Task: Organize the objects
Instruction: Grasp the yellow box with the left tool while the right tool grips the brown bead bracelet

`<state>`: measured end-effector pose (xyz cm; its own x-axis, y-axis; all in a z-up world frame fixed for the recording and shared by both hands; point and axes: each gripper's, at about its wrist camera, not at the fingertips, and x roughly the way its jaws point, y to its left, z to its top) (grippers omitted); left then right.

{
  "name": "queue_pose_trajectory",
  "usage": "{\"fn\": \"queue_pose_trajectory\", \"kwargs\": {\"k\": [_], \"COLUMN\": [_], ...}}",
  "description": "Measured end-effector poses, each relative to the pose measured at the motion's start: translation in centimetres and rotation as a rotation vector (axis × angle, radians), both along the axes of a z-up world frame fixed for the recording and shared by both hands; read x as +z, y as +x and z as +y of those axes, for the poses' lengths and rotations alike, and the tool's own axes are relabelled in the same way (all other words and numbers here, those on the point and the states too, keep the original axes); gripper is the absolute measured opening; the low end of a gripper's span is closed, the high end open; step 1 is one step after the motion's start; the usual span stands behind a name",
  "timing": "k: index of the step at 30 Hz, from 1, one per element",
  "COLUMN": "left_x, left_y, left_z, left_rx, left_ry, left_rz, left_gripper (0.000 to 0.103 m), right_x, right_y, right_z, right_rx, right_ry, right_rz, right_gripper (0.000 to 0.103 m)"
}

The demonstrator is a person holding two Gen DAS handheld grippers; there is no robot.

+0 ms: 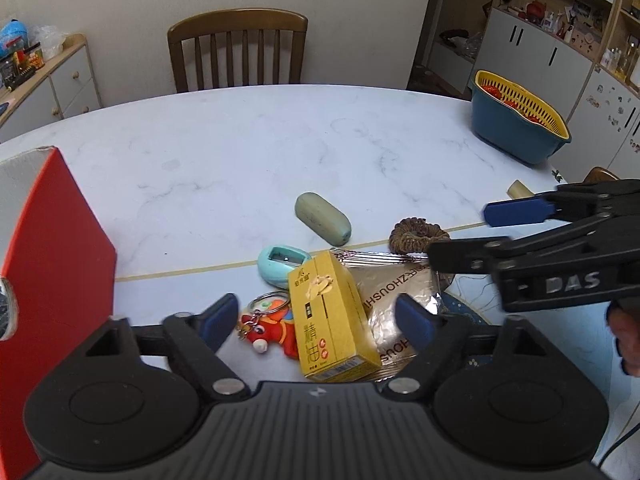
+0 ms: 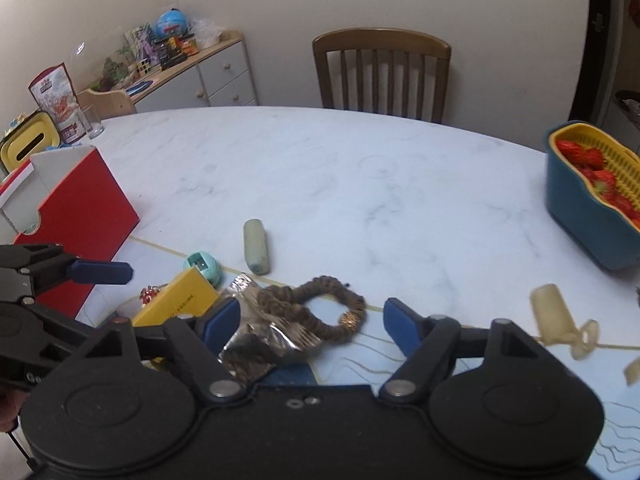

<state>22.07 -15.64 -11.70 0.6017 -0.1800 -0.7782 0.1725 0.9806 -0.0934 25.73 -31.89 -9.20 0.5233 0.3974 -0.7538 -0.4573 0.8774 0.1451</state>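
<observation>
My left gripper (image 1: pixel 316 320) is open above a yellow box (image 1: pixel 332 316) that lies on a silver foil packet (image 1: pixel 396 292). Beside the box are a red keychain toy (image 1: pixel 268 328), a teal pencil sharpener (image 1: pixel 280 266) and a grey-green case (image 1: pixel 322 218). My right gripper (image 2: pixel 312 322) is open over a brown scrunchie (image 2: pixel 316 306) resting on the foil packet (image 2: pixel 256 344). The scrunchie also shows in the left wrist view (image 1: pixel 418 236). The right gripper (image 1: pixel 472 236) enters the left wrist view from the right, empty. A red and white box (image 2: pixel 76 208) stands at the left.
A blue basin with a yellow strainer of strawberries (image 2: pixel 592 196) stands at the table's right edge. A cream stopper with a ring (image 2: pixel 556 316) lies at the right. A wooden chair (image 2: pixel 382 74) stands behind the marble table (image 2: pixel 360 168). A glass (image 2: pixel 94 122) stands at the far left.
</observation>
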Motion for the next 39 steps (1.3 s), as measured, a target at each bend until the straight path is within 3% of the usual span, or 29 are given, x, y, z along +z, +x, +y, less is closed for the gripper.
{"fn": "queue_pose_trajectory", "kwargs": {"k": [1,5,15,19,25,39], "left_x": [-0.1,-0.5,-0.5,-0.5,0.1,2.0], "left_y": [0.1,0.3,0.6,0.7,0.5,-0.5], "left_z": [-0.1,-0.1,-0.2,-0.1,-0.8,1.1], "left_rx": [-0.004,-0.008,-0.002,0.003,-0.015,0.023], "left_ry": [-0.002,-0.015,-0.043,-0.056,-0.008,-0.041], "left_rz": [0.005,0.015,0.029,0.031,0.009,0.015], "left_gripper": [0.071,0.066,0.039,0.039,0.034,0.029], "right_x": [-0.1,-0.7,-1.1,-0.8,-0.2,4.4], "right_y": [0.1,0.5,0.9,0.7,0.1,-1.9], "right_z": [0.3,1.1,1.6,1.4,0.8,-2.6], "right_rx": [0.005,0.02,0.026,0.018,0.0,-0.096], "right_ry": [0.0,-0.003,-0.027,-0.037,-0.059,0.016], "right_rz": [0.003,0.017,0.023,0.011,-0.02,-0.047], "right_gripper": [0.075,0.07,0.044,0.029,0.01,0.007]}}
